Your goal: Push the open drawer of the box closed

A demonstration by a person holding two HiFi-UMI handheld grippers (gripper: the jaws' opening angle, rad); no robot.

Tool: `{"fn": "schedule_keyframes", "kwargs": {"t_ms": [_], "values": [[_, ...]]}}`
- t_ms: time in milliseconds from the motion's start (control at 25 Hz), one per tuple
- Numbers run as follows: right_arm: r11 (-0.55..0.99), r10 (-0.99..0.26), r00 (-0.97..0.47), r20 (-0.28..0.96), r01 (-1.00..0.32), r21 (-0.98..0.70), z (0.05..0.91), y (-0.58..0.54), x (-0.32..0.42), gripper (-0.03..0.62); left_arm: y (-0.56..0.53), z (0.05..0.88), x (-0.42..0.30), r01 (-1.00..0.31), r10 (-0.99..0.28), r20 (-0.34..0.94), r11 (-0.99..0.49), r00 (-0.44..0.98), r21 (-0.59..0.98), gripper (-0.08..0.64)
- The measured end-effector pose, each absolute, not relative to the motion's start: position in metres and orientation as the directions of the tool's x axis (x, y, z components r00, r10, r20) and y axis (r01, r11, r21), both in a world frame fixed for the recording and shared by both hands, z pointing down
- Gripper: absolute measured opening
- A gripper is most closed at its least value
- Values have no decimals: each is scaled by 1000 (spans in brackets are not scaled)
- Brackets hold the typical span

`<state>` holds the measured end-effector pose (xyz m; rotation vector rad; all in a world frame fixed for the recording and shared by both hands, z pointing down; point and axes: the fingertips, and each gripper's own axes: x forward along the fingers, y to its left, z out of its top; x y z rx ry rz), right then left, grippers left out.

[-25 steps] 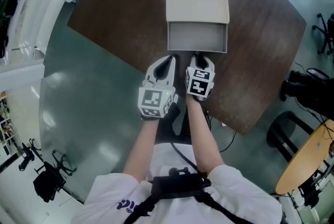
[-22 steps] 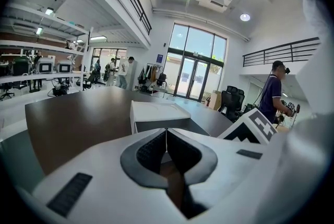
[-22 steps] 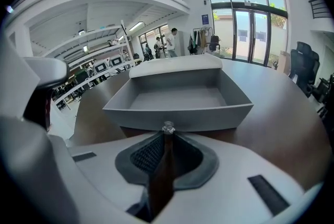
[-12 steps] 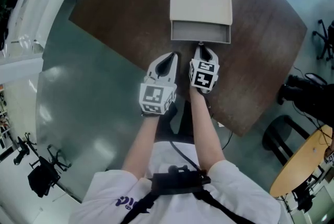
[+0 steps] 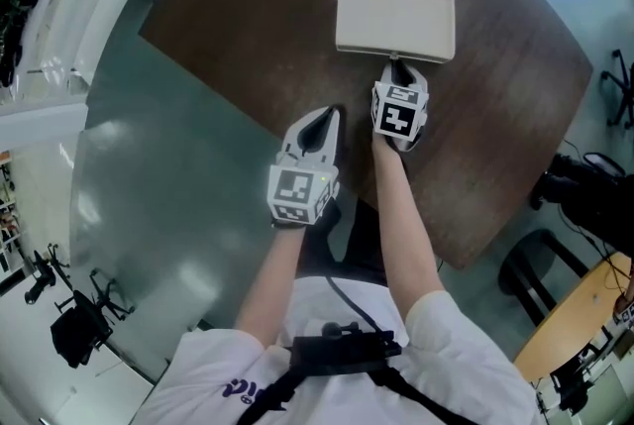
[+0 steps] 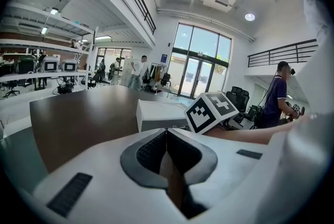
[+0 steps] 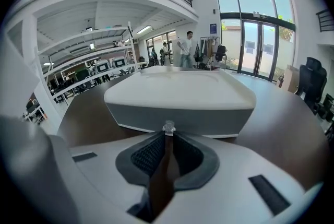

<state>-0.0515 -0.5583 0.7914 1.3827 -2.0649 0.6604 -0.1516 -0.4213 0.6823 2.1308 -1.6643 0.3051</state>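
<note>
Cream box [image 5: 395, 17], drawer [image 7: 182, 117] fully in; right hand-held gripper [image 5: 395, 66] pressed together touching its small knob [image 7: 168, 127].

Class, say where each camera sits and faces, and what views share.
Head view: on the head, facing steeply down; both arms, left tongs, right tongs.
Left gripper view: on left tongs, facing across table; own jaws, right arm.
Right gripper view: on right tongs, facing box front; own jaws.
Shared: all show the box.

table [image 5: 248, 37]: far edge cut off | knob [image 5: 393, 56]: too small to tell
</note>
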Motion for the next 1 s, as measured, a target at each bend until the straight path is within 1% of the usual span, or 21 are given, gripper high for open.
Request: {"fn": "schedule_keyframes", "kwargs": {"t_ms": [240,440,680,720,840,1000], "values": [[340,-668,-297,682,-937,-74,781,-545,-48,41,-415,668,-154,-957,-875,395,-219,278,189,9],[350,-722,-329,609,-932,-89,729,-503,-45,41,-399,635,-159,-947,-887,341,-261,312,188,9],[340,-843,-346,412,-936,-91,623,-433,-31,41,-365,591,-152,-930,-894,261,-333,364,156,9],[345,-856,-355,375,-934,-96,614,-416,-27,13,-355,592,-146,-927,-893,252,-345,373,150,9],[360,-898,-374,233,-927,-103,588,-371,0,4,-332,592,-119,-915,-895,194,-383,401,125,9],[367,-922,-374,104,-927,-83,528,-326,22,4,-309,530,-90,-889,-886,78,-453,457,66,9]]}}
